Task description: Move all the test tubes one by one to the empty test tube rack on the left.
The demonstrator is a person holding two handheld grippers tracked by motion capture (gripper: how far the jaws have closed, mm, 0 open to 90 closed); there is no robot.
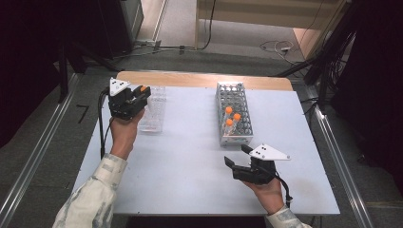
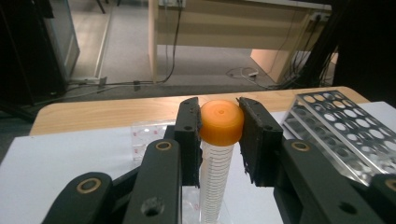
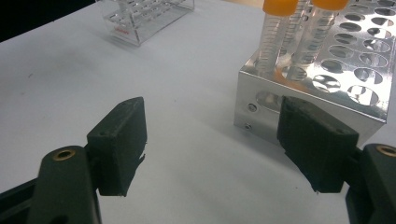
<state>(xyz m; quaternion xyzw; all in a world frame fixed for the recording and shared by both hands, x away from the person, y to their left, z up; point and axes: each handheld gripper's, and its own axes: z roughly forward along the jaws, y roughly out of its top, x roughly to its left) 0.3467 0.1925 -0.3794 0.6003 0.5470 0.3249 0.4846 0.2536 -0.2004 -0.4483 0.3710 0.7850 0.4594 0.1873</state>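
My left gripper (image 1: 142,93) is held over the table's far left, shut on the orange cap (image 2: 222,122) of a clear graduated tube (image 2: 215,182). The tube hangs upright between the jaws, above a clear plastic rack (image 1: 154,113). A metal rack (image 1: 234,114) stands at the table's centre back with three orange-capped tubes (image 1: 232,116) in it. My right gripper (image 1: 237,155) rests low near the front right, open, with nothing between its jaws. In the right gripper view the metal rack (image 3: 322,93) and two of its tubes (image 3: 275,32) stand just ahead of the gripper (image 3: 219,149).
The white tabletop (image 1: 190,156) has a wooden strip (image 1: 199,80) along its far edge. Beyond the table lie grey floor, cables and dark equipment. Metal rails run along both sides of the table.
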